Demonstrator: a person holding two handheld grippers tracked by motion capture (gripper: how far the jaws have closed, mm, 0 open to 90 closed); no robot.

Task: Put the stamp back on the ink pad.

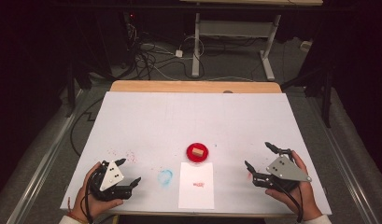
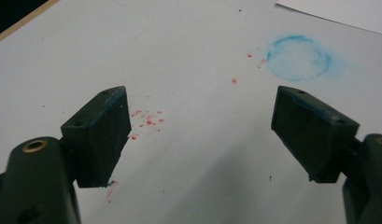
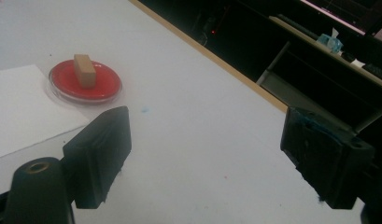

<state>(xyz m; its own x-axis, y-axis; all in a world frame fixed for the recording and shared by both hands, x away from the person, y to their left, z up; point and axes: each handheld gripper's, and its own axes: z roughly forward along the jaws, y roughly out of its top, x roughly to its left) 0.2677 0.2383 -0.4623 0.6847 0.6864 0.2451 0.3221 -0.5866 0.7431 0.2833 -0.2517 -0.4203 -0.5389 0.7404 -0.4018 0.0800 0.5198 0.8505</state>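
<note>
Near the table's [image 1: 146,116] front left corner, left hand [image 1: 88,196] wrapped round the left gripper [image 1: 128,172], jaws spread wide with nothing between them, pointing toward the middle. Under those jaws in the left gripper view [image 2: 198,135], bare white surface dotted with red specks [image 2: 149,119]. Just right of that gripper, a smudged blue ring [image 1: 165,177] on the surface, also seen ahead in the left gripper view [image 2: 298,58]. Next, at front centre, a white paper sheet [image 1: 196,184] bearing a small red mark [image 1: 198,185]. Touching or barely overlapping the sheet's far edge, a round red dish [image 1: 198,154] with a small tan block [image 1: 198,151] resting inside; same dish [image 3: 85,81] and block [image 3: 84,70] in the right gripper view, off to the left beyond its left jaw. Farther right, near the front right corner, right hand [image 1: 296,193] holding the right gripper [image 1: 258,156], jaws likewise set well apart and empty [image 3: 205,158], well clear of the dish.
</note>
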